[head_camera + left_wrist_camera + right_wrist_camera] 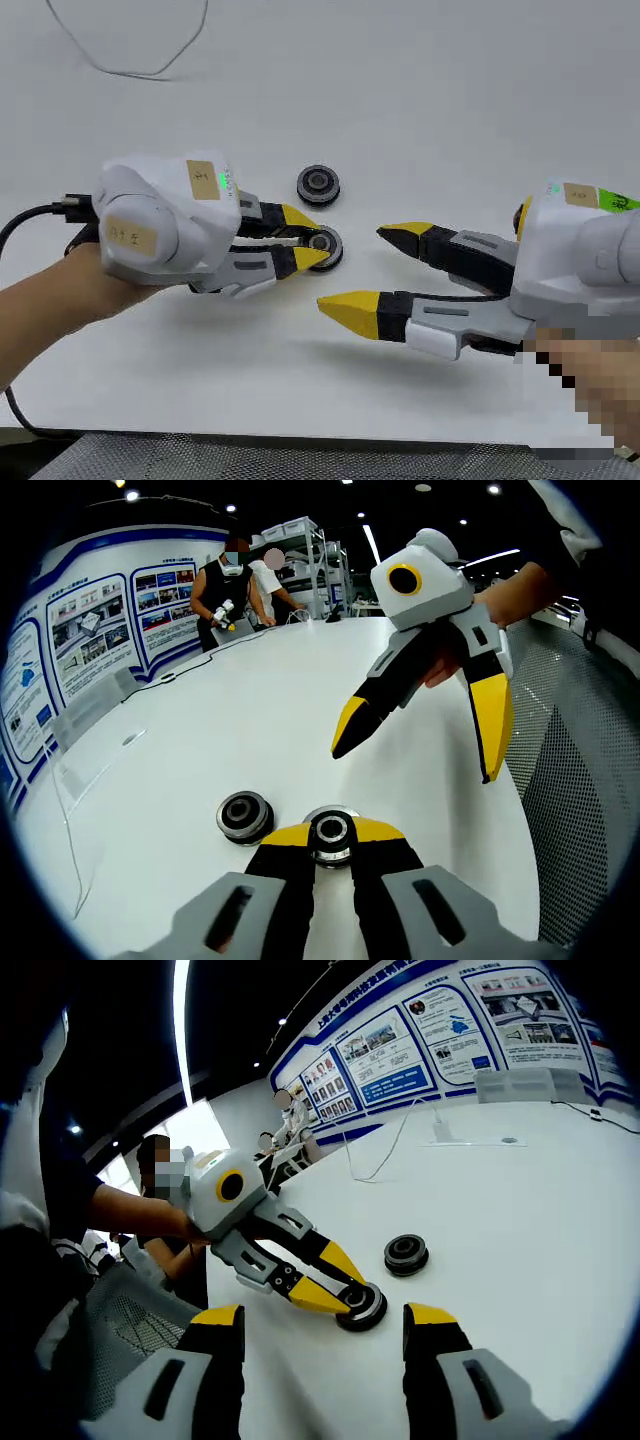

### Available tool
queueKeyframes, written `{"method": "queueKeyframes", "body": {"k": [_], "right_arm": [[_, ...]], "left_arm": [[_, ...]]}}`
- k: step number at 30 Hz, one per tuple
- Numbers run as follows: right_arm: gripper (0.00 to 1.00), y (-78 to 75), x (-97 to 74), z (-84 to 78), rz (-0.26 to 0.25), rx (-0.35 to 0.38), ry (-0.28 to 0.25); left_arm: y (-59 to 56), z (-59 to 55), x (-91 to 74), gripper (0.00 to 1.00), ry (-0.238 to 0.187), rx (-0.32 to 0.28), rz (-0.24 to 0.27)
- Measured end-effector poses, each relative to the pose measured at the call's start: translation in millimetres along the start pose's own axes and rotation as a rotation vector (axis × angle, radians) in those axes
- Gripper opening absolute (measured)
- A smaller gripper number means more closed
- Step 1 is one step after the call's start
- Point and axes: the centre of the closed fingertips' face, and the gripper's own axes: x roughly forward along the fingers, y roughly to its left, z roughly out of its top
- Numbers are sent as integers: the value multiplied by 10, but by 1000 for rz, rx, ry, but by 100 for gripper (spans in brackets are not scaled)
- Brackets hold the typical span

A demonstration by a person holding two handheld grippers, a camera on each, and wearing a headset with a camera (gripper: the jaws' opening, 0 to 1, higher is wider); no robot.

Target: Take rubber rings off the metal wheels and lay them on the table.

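Centrally on the white bench (420, 110), the near wheel (327, 246) lies flat, clenched between the left tongs (312, 244). A second wheel (318, 185) rests just beyond it, untouched. The near wheel's dark rubber ring (339, 250) probably stretches and clings, while the metal hub looks stiff and needs pinning down. The right tongs (356, 268), spread wide and holding nothing, hover to the right. They would best pinch the ring's outer edge and peel.

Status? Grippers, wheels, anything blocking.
Left gripper shut on wheel, on the table. Right gripper open, hovering beside it. Second wheel free beyond; rubber rings look on both. Nothing in the way.
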Motion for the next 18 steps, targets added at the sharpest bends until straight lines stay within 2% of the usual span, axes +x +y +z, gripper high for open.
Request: {"method": "queueKeyframes", "body": {"k": [6,11,15,18], "right_arm": [[65,-45,66,84,-1,113,-42],[61,-109,108,107,-11,180,-47],[57,-154,131,69,-22,270,-42],[55,-165,145,43,-15,294,-35]], "left_arm": [[-8,-2,-7,13,-2,5,-7],[-10,-3,-9,13,-4,5,-7],[-8,-8,-9,13,-8,8,-9],[-8,-12,-9,13,-10,10,-11]]}}
